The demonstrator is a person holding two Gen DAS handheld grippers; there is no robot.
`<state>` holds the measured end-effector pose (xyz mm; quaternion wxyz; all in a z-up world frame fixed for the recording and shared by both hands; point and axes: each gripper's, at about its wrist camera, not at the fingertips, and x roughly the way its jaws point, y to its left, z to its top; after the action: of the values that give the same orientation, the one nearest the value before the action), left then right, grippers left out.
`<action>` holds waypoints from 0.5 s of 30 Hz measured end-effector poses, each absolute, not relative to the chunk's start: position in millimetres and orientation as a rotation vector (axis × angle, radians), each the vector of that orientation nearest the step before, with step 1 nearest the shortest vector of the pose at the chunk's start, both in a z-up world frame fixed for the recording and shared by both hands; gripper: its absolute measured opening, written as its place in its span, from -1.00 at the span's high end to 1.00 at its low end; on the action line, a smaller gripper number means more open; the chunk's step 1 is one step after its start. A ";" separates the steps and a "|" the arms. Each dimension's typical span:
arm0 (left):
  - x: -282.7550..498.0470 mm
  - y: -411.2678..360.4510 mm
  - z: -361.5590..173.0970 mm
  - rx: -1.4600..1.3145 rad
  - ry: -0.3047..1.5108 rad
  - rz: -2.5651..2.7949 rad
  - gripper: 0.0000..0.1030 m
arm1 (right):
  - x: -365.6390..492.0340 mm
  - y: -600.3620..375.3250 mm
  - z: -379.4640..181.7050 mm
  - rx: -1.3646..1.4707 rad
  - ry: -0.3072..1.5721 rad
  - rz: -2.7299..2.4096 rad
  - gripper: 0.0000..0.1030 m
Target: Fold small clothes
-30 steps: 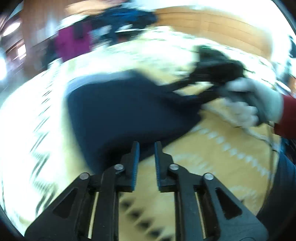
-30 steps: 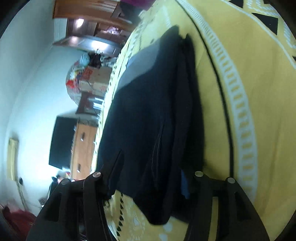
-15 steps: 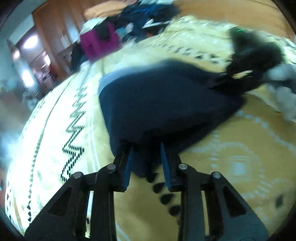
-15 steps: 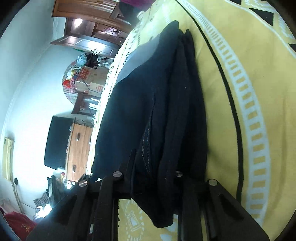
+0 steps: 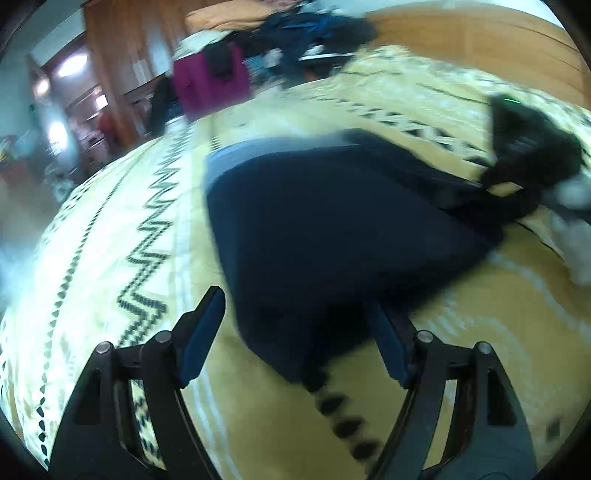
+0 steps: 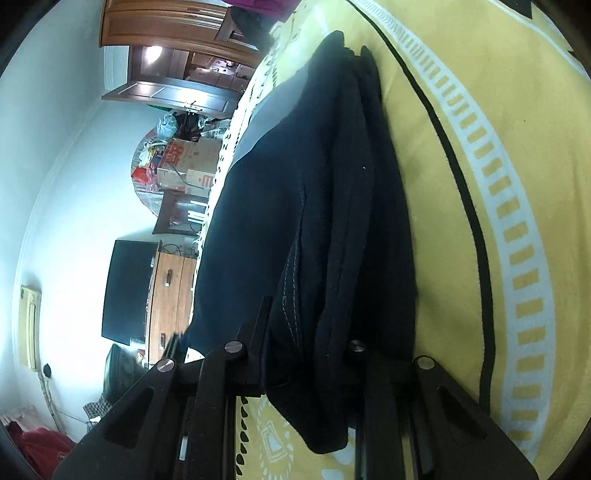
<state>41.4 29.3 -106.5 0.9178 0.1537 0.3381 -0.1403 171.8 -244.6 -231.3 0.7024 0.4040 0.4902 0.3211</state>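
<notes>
A dark navy garment (image 5: 332, 221) with a grey waistband lies folded on the yellow patterned bedspread (image 5: 110, 258). My left gripper (image 5: 299, 325) is open, its blue-padded jaws spread either side of the garment's near corner. In the right wrist view the same garment (image 6: 314, 221) shows as stacked layers, and my right gripper (image 6: 310, 339) is shut on its folded edge. The right gripper and a white-gloved hand (image 5: 569, 221) appear at the far right of the left wrist view, holding the garment's other end.
A pile of clothes, including a magenta piece (image 5: 210, 81), lies at the far end of the bed. A wooden headboard (image 5: 480, 33) runs behind. A wooden wardrobe (image 6: 166, 22), cardboard boxes (image 6: 188, 162), a dresser and a dark screen (image 6: 125, 291) stand beside the bed.
My left gripper has opened wide from shut and come in around the garment's near corner. My right gripper has closed tighter on the folded edge.
</notes>
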 end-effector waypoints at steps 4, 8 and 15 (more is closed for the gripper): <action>63.3 20.7 -129.2 0.408 0.740 -0.222 -0.20 | 171.1 -242.4 -229.6 0.885 1.089 0.700 0.54; 49.3 43.2 -112.8 0.487 0.695 -0.187 -0.01 | 166.4 -259.7 -217.5 0.832 1.042 0.611 0.78; 51.0 50.5 -138.6 0.477 0.837 -0.349 0.02 | 163.0 -259.8 -242.7 0.806 1.106 0.647 0.86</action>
<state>51.0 50.5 -138.6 0.8717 0.2281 0.4003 -0.1671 163.0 -259.8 -242.7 0.7271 0.3655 0.5017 0.2935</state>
